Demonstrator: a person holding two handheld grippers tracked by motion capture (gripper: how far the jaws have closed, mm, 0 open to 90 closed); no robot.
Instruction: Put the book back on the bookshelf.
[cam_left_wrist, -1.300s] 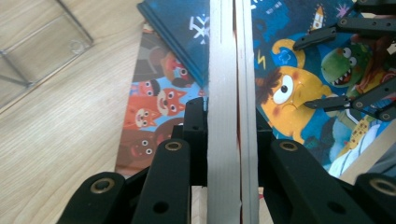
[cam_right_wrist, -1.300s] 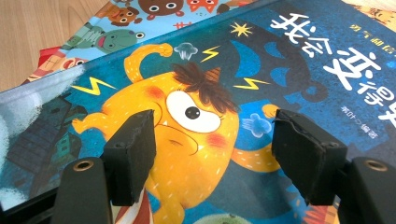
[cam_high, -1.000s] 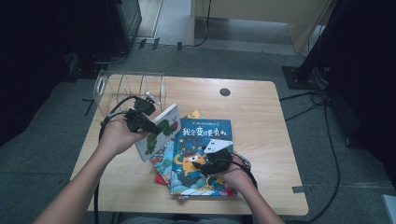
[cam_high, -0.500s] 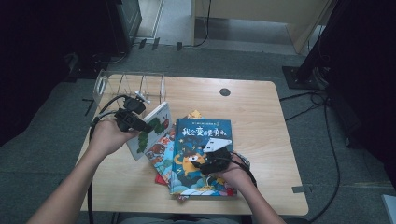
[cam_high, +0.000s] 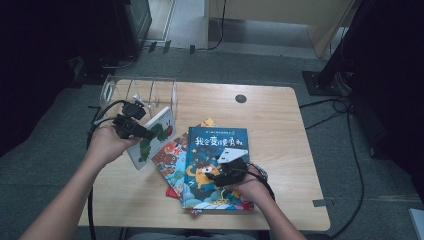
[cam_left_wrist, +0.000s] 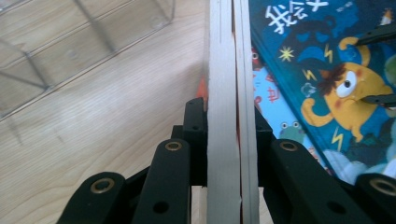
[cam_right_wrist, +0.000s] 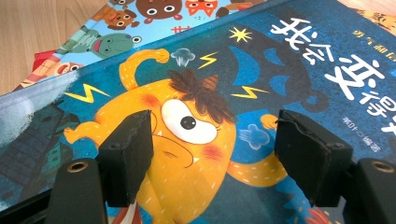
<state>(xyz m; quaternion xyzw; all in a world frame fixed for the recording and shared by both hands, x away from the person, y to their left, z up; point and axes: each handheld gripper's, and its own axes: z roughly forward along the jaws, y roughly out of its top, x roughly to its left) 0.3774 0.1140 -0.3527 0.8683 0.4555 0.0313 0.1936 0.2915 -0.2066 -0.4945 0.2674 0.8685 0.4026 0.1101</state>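
Closest to me, my right gripper (cam_high: 227, 172) rested over the blue book (cam_high: 215, 165) that topped the stack, jaws spread wide with nothing between them — in the right gripper view the pads (cam_right_wrist: 128, 156) stood apart on either side of the orange monster on the cover. I judged I kept it there to pin the stack flat, so the books underneath would not slide while the other hand worked. One of those, a book with cartoon animals (cam_right_wrist: 135, 18), poked out from under the blue cover toward the left.

Further out and to my left, my left gripper (cam_high: 132, 127) had closed on the white board book (cam_high: 152, 137), pinching its thick pages edge-on; in the left gripper view the pale page block (cam_left_wrist: 229, 116) ran straight up between the jaws, gripped on both sides. I held it tilted up off the table (cam_high: 280, 115) rather than flat — a stance suited, I thought, to standing it in a slot.

Beyond it, at the table's far left corner, sat the clear acrylic rack (cam_high: 140, 92), its dividers upright and its slots empty as far as I could tell. The book was near it, not yet inside.
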